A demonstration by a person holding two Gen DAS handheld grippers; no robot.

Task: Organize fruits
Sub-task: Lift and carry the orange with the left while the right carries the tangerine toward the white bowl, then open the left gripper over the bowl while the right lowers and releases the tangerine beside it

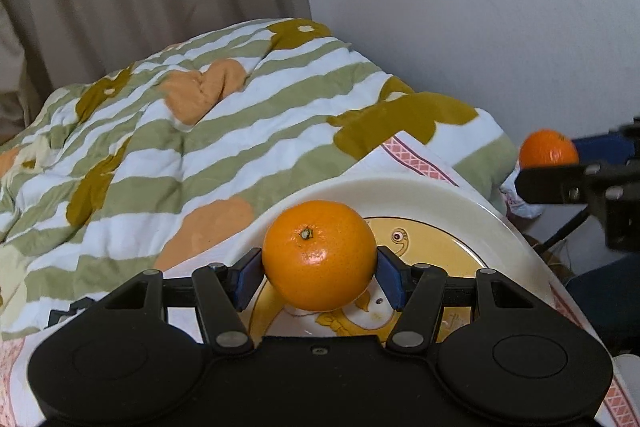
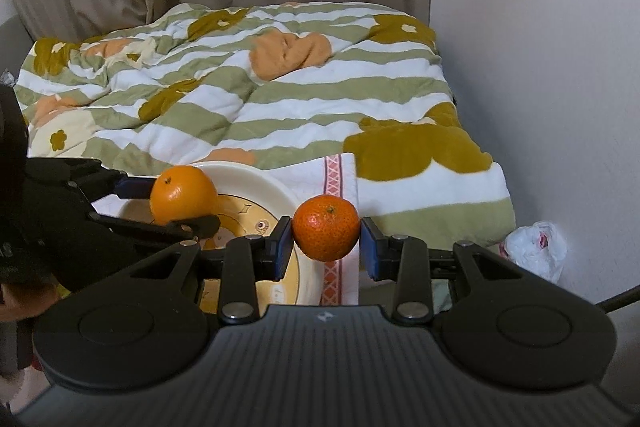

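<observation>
Left wrist view: the left gripper [image 1: 319,269] clamps a bright round mandarin [image 1: 319,254] over a cream cartoon-printed plate [image 1: 432,197]; the striped floral quilt [image 1: 192,131] fills ten o'clock. Right wrist view: the right gripper [image 2: 325,245] grips a darker orange mandarin [image 2: 326,228] off the plate's three o'clock rim.

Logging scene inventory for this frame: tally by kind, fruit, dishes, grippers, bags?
Oranges: 2, the lighter orange in the left gripper, the darker orange in the right gripper
Plates: 1, the cream plate
Grippers: 2
Plastic bags: 1, the white plastic bag
Total: 6
</observation>
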